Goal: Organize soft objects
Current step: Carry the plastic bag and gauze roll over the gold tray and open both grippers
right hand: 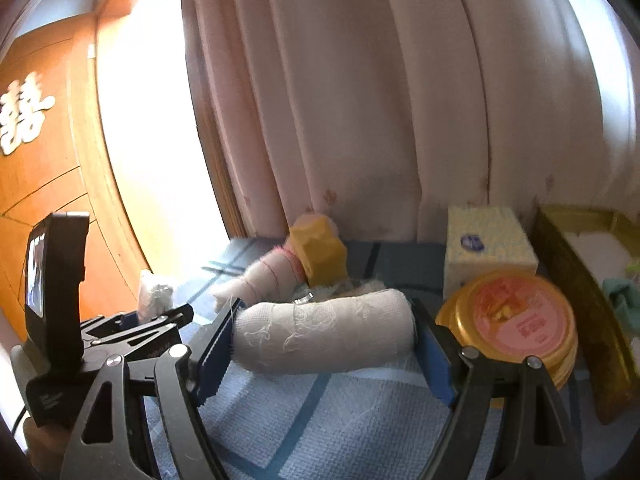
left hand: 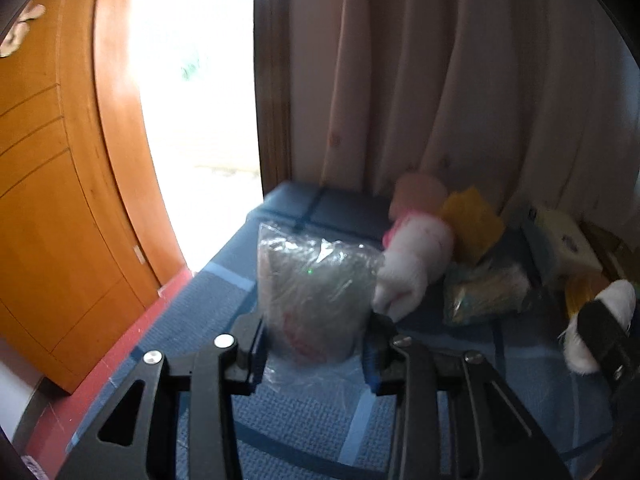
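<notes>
In the left wrist view a clear plastic bag (left hand: 312,288) of grey stuff stands upright on the blue checked cloth (left hand: 304,420). My left gripper (left hand: 314,356) is shut on its lower part, one pad pressing each side. In the right wrist view my right gripper (right hand: 324,348) is shut on a white soft roll (right hand: 328,336) that lies crosswise between the blue pads. That roll (left hand: 616,296) also shows at the right edge of the left wrist view. A white and pink plush toy (left hand: 412,264) and a yellow sponge (left hand: 472,220) lie behind the bag.
A tissue box (right hand: 488,244) and a gold tin with a pink lid (right hand: 516,320) stand right of the roll. A gold-edged tray (right hand: 580,280) sits at the far right. A crinkly packet (left hand: 484,292) lies near the toy. The curtain (right hand: 360,120) hangs behind; a wooden door (left hand: 60,200) stands left.
</notes>
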The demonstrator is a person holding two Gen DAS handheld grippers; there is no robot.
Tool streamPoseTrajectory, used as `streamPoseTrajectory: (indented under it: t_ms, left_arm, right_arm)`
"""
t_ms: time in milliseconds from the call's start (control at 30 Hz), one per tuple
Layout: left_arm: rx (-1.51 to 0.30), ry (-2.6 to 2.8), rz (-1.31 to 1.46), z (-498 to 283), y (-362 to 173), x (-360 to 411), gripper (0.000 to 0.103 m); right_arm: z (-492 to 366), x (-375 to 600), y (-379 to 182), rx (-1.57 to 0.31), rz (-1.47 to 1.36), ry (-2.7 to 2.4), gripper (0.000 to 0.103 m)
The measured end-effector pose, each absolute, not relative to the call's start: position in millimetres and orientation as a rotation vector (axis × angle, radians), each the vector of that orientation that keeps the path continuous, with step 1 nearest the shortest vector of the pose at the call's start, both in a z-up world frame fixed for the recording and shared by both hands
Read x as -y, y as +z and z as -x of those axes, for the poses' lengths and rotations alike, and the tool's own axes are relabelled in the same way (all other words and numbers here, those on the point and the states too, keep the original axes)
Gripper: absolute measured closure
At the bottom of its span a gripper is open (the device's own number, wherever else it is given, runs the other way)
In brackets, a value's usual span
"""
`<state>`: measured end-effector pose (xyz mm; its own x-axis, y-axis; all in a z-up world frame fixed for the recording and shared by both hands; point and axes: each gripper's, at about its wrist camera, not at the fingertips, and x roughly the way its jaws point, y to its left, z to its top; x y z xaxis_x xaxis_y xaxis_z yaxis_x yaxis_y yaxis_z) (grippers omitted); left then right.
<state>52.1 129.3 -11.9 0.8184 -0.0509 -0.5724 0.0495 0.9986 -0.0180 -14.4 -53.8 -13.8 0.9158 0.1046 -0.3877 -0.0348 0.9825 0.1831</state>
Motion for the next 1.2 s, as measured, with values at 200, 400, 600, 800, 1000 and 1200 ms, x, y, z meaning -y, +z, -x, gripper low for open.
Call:
streamPoseTrajectory:
  t_ms: [200,400,600,800,1000,1200]
  left_arm:
    - [-0.547,-0.008,-0.052,-42.8,-7.4,-113.4,0.066]
    - [-0.565,-0.024,-0.056,-40.5,-6.6,-90.6,0.066]
    - [-0.561,-0.047,-0.067,-31.5,-6.0,-68.4,0.066]
    - [-0.571,-0.071,-0.070,-28.4,-6.5,-49.8,0.066]
    - [-0.557,-0.093,-0.096,-22.1,-6.4,-30.1,0.066]
    - [-0.559,-0.135,-0.109,-15.7,-6.9,-6.7,0.066]
  right_arm:
    - [38.6,33.9,-3.4,-0.276,0.006,0.034,0.021]
    - [42.9,55.7,-1.2,-0.268,-0.012,-0.020,0.022]
    - [51.5,82.3,-1.6,-0.263,-0.013,-0.079,0.021]
    - [60.7,105.9,-2.5,-0.258,-0.023,-0.124,0.021]
    - [65.8,122.1,-3.0,-0.257,-0.024,-0.155,0.021]
    - [70.1,136.7,-2.7,-0.257,-0.024,-0.178,0.021]
